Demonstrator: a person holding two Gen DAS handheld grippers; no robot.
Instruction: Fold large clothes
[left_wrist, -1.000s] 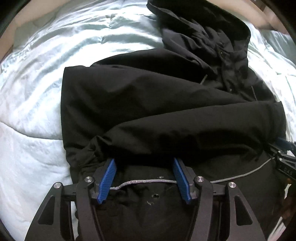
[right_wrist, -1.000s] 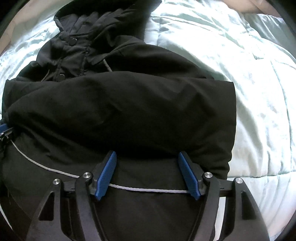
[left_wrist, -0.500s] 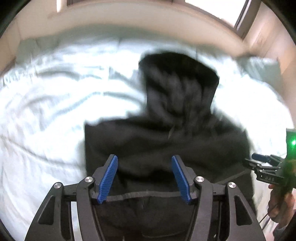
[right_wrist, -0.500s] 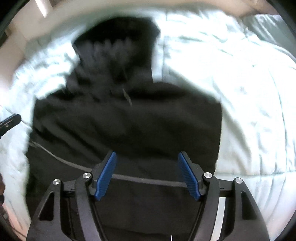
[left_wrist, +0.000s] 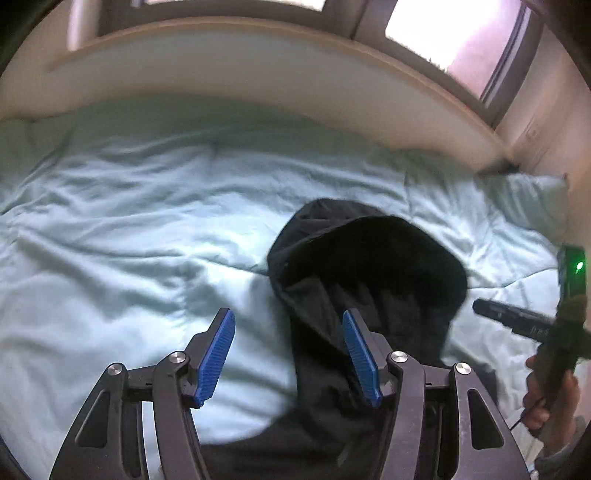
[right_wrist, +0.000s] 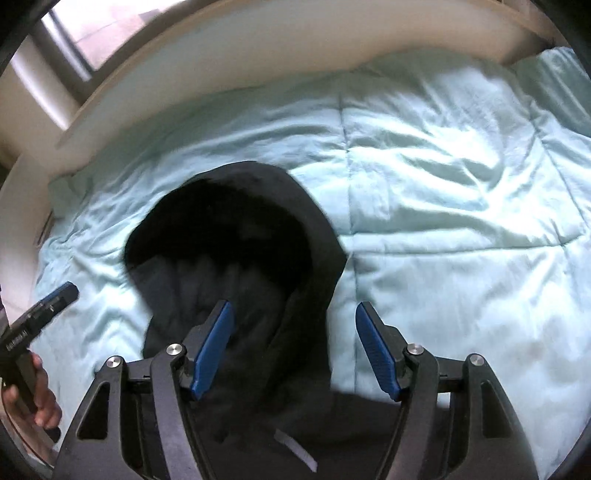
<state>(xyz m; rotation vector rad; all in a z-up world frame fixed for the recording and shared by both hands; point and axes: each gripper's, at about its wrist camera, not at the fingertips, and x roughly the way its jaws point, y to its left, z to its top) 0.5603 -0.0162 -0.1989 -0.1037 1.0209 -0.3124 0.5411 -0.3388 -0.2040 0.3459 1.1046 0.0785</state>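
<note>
Now both claws are wide and hold nothing: the left claw (left_wrist: 288, 354) and right claw (right_wrist: 293, 350) hover above the black jacket (left_wrist: 369, 280) on the bed (left_wrist: 147, 221).

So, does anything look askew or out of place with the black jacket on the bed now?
Yes. The black jacket is not flat on the light blue quilt: its hood stands up, open and rumpled. Both the left gripper and right gripper are open and hold nothing. No damage or spill shows.
</note>
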